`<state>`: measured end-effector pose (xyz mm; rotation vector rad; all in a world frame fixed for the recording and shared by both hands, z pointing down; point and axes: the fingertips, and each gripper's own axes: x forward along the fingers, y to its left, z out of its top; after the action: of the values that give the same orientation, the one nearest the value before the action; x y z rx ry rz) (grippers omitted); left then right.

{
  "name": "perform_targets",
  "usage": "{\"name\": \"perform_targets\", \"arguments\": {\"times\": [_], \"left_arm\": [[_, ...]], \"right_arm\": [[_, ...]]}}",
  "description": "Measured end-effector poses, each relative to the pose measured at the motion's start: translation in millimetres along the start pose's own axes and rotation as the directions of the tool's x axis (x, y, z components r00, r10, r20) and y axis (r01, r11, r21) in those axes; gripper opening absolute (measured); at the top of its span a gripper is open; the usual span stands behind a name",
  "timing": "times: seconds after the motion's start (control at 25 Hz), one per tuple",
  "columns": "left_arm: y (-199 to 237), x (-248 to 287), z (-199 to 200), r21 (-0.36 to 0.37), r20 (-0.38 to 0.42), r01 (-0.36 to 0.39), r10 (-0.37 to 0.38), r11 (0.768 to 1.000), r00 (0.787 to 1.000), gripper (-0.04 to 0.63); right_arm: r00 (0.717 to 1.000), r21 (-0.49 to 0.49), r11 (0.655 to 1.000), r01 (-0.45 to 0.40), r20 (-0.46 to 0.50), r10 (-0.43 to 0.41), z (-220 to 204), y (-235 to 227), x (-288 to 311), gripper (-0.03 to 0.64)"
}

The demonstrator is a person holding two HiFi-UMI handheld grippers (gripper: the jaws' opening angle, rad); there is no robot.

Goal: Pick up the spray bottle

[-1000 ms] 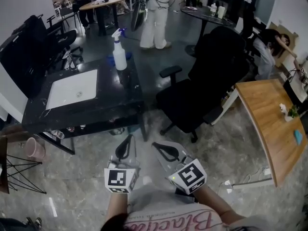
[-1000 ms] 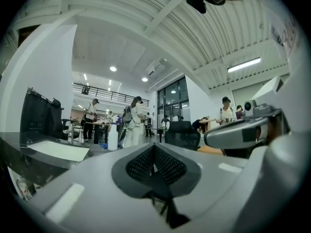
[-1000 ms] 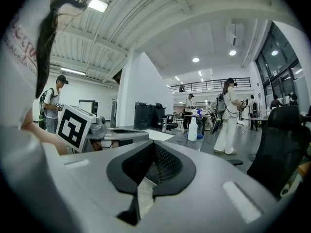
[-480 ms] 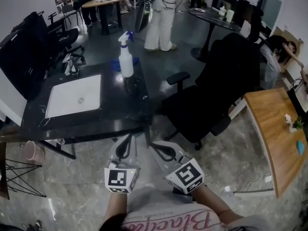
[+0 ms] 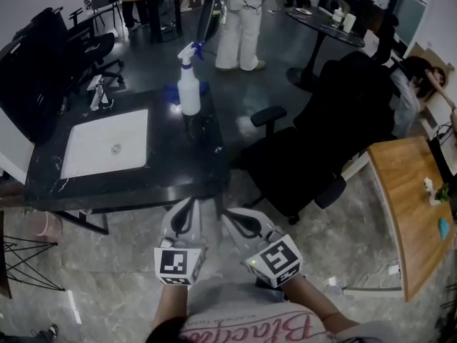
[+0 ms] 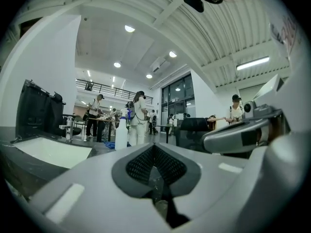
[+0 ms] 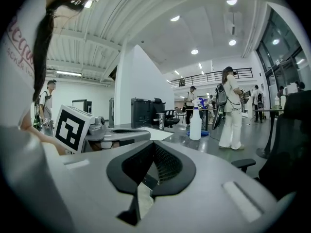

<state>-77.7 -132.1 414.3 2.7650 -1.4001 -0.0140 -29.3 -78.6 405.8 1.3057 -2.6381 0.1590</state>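
Note:
A white spray bottle (image 5: 188,84) with a blue-and-white trigger head stands upright near the far right corner of a black table (image 5: 178,170). It shows small and distant in the left gripper view (image 6: 121,132) and in the right gripper view (image 7: 195,125). My left gripper (image 5: 187,209) and right gripper (image 5: 232,216) are side by side just short of the table's near edge, well away from the bottle. Both are shut with nothing between the jaws, as seen at the left gripper (image 6: 155,152) and the right gripper (image 7: 154,152).
A white sink basin (image 5: 107,143) is set into the table's left part, with a faucet (image 5: 96,91) behind it. A blue cloth (image 5: 173,93) lies by the bottle. A black office chair (image 5: 335,127) stands right of the table, a wooden desk (image 5: 410,199) farther right. A person in white (image 5: 241,20) stands beyond.
Both grippers have moved forward toward the black table, which now lies closer and lower in the head view. The bottle stands where it was. Both stay shut.

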Motion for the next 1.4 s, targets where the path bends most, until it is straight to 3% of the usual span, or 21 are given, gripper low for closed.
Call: {"name": "perform_targets", "arguments": {"times": [0.52,0.76,0.88,1.0,1.24,1.4], "left_arm": [[49.9,94.6,12.4,0.018,0.019,-0.019,0.019,1.0,1.0,-0.002],[82.6,151.4,14.7,0.013,0.018,-0.085,0.085,0.996,0.996,0.0],[96.2,184.1,16.9,0.012,0.02,-0.107,0.107,0.994,0.994,0.098],[112.4,214.2,12.6,0.014,0.006,-0.131,0.13,0.991,0.991,0.109],[138.2,263.8,-1.6,0.016,-0.055,-0.165,0.166,0.986,0.985,0.248],[161.6,289.5,-17.8,0.001,-0.09,-0.235,0.235,0.972,0.968,0.403]], "right_arm": [[1.0,0.001,1.0,-0.012,0.006,0.012,21.1,-80.4,65.9,0.002],[0.999,-0.036,0.999,-0.04,0.007,0.04,38.9,-127.2,100.6,0.002],[0.999,-0.045,0.998,-0.047,0.001,0.047,45.5,-154.2,117.6,0.002],[0.998,-0.054,0.996,-0.068,-0.02,0.067,47.1,-175.3,136.0,0.002],[0.991,-0.066,0.99,-0.129,-0.029,0.127,54.7,-203.5,168.4,0.002],[0.986,-0.066,0.984,-0.165,-0.037,0.163,55.0,-215.9,186.2,0.002]]}}
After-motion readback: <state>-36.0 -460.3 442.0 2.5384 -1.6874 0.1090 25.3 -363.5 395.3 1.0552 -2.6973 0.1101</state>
